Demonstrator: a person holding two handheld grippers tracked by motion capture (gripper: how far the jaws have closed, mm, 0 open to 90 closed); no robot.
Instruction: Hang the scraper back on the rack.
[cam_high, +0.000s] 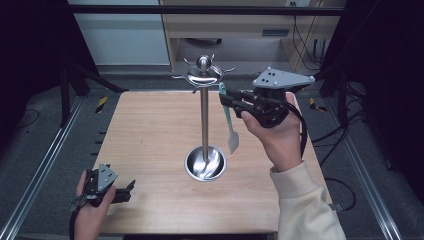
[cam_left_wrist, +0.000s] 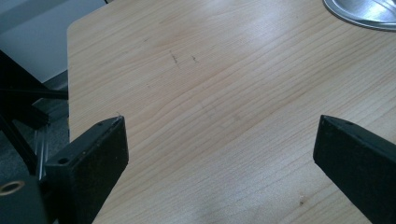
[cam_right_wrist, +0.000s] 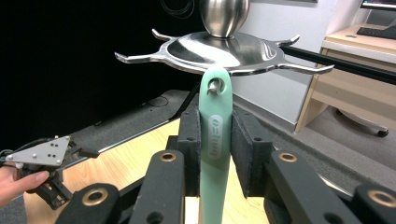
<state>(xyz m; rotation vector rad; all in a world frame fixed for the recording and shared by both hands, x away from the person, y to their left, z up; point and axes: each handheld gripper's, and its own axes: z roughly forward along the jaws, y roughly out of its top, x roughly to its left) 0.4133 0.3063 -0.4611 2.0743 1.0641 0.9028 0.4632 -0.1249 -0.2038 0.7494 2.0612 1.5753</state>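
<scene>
- Mint-green utensil (cam_right_wrist: 215, 140) nearest the lens in the right gripper view, handle clamped between the right gripper (cam_high: 231, 102) pads, hanging hole hooked over a prong of the steel rack (cam_high: 204, 75).
- In the high view, utensil hanging down just right of the rack pole, pale blade end (cam_high: 233, 141) above the wooden table (cam_high: 150, 135), just right of the round base (cam_high: 205, 163).
- Right hand (cam_high: 277, 137) raised at table's far right, gripper pointing left at the rack top.
- Left gripper (cam_high: 131, 187) at near left corner, low over the table, jaws wide apart, nothing between.
- Desk (cam_right_wrist: 355, 56) beyond the far edge.
</scene>
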